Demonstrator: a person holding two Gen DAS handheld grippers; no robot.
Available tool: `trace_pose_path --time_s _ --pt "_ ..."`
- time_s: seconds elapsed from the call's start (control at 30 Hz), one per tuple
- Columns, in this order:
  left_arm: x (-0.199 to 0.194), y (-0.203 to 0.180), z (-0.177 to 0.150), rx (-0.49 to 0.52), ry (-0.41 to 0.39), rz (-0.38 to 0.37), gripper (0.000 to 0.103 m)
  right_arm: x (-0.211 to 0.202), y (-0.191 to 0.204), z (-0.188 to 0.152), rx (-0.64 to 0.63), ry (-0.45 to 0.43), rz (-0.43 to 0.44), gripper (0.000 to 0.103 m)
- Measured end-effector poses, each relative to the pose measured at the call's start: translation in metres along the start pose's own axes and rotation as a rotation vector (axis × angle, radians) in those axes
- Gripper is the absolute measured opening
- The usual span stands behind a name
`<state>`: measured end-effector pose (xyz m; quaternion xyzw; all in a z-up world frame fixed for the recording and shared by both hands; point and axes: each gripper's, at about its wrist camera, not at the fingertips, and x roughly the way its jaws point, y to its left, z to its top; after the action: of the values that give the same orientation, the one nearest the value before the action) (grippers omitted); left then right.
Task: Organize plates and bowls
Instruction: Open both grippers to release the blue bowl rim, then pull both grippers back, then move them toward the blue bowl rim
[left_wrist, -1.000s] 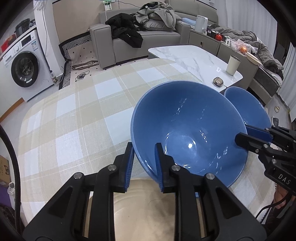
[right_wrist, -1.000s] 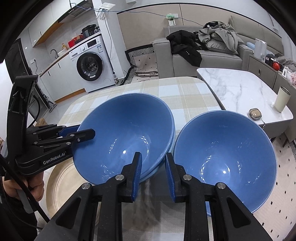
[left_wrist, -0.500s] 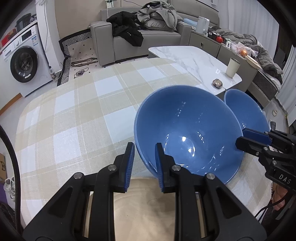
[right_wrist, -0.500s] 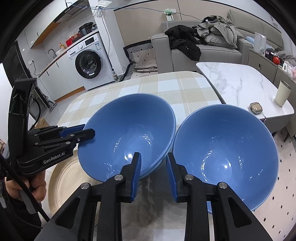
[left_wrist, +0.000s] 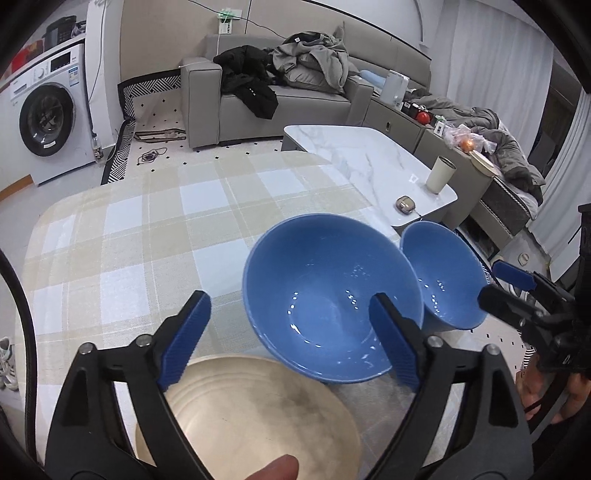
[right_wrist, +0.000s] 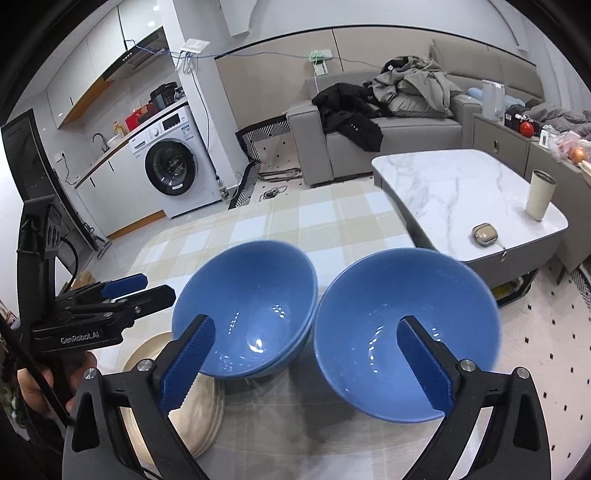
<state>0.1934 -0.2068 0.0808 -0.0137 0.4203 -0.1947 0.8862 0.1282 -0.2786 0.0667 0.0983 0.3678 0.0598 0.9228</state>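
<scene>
Two blue bowls stand side by side on the checked tablecloth (left_wrist: 129, 251). The left blue bowl (left_wrist: 325, 302) (right_wrist: 247, 295) sits nested in another of the same blue. The right blue bowl (left_wrist: 443, 280) (right_wrist: 399, 314) stands alone near the table's edge. A beige plate (left_wrist: 251, 417) (right_wrist: 207, 402) lies in front of the left bowl. My left gripper (left_wrist: 291, 339) (right_wrist: 155, 288) hangs above that bowl's near rim with its jaws opening wide, pads clear of it. My right gripper (right_wrist: 308, 358) (left_wrist: 491, 282) hovers where the two bowls meet, jaws opening too, gripping nothing.
A marble coffee table (right_wrist: 454, 184) with a cup (right_wrist: 539, 199) and a small case stands beyond the right table edge. Behind are a sofa (left_wrist: 295, 99) heaped with clothes and a washing machine (right_wrist: 170, 173). A person's fingertip (left_wrist: 277, 469) shows at the bottom.
Both grippers went from nearly shut at the left bowl's rim to wide open. Both have drawn back and upward, so the bowls look smaller and more of the plate shows.
</scene>
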Motion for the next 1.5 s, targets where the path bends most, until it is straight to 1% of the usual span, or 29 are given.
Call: trace_pose_path --time_s 0.03,0.07,0.2,0.43,0.5,0.57,0.63,0.7,0.77,0.83,0.87,1.03,1.27,1.37,1.5 --pt "-0.002 -0.003 -0.001 -0.004 0.002 -0.009 0.099 -0.005 -0.003 0.000 0.010 -0.013 -0.008 0.101" --pt "-0.003 -0.007 -0.003 -0.011 0.004 -0.018 0.103 -0.012 -0.007 0.000 0.026 -0.028 -0.007 0.101" --pt "-0.009 -0.022 -0.010 -0.025 0.006 -0.043 0.102 -0.030 -0.021 0.002 0.072 -0.063 0.005 0.102" --pt "-0.013 -0.047 -0.025 -0.057 0.027 -0.055 0.102 -0.059 -0.037 0.001 0.084 -0.113 0.004 0.102" --pt "-0.012 -0.055 -0.029 -0.056 0.033 -0.077 0.102 -0.065 -0.044 -0.001 0.088 -0.122 0.003 0.102" --pt "-0.011 -0.065 -0.033 -0.038 0.042 -0.094 0.100 -0.069 -0.050 -0.001 0.095 -0.124 0.006 0.102" --pt "-0.008 -0.072 -0.036 -0.021 0.056 -0.096 0.095 -0.072 -0.057 -0.004 0.102 -0.124 0.006 0.102" --pt "-0.006 -0.081 -0.039 0.005 0.071 -0.111 0.092 -0.077 -0.065 -0.007 0.105 -0.130 -0.006 0.102" --pt "-0.005 -0.086 -0.042 0.004 0.080 -0.118 0.091 -0.082 -0.074 -0.011 0.119 -0.132 -0.016 0.102" --pt "-0.003 -0.093 -0.045 -0.002 0.087 -0.129 0.086 -0.084 -0.083 -0.015 0.138 -0.133 -0.019 0.102" --pt "0.000 -0.095 -0.045 0.000 0.092 -0.133 0.085 -0.085 -0.087 -0.018 0.148 -0.131 -0.021 0.102" --pt "0.010 -0.106 -0.048 -0.016 0.114 -0.142 0.085 -0.084 -0.105 -0.028 0.175 -0.118 -0.029 0.102" --pt "0.024 -0.125 -0.049 0.004 0.123 -0.141 0.085 -0.077 -0.124 -0.036 0.200 -0.096 -0.040 0.102" --pt "0.031 -0.131 -0.047 -0.018 0.125 -0.137 0.084 -0.072 -0.130 -0.039 0.210 -0.081 -0.047 0.102" --pt "0.037 -0.136 -0.045 -0.045 0.126 -0.157 0.083 -0.065 -0.136 -0.041 0.222 -0.063 -0.058 0.102"
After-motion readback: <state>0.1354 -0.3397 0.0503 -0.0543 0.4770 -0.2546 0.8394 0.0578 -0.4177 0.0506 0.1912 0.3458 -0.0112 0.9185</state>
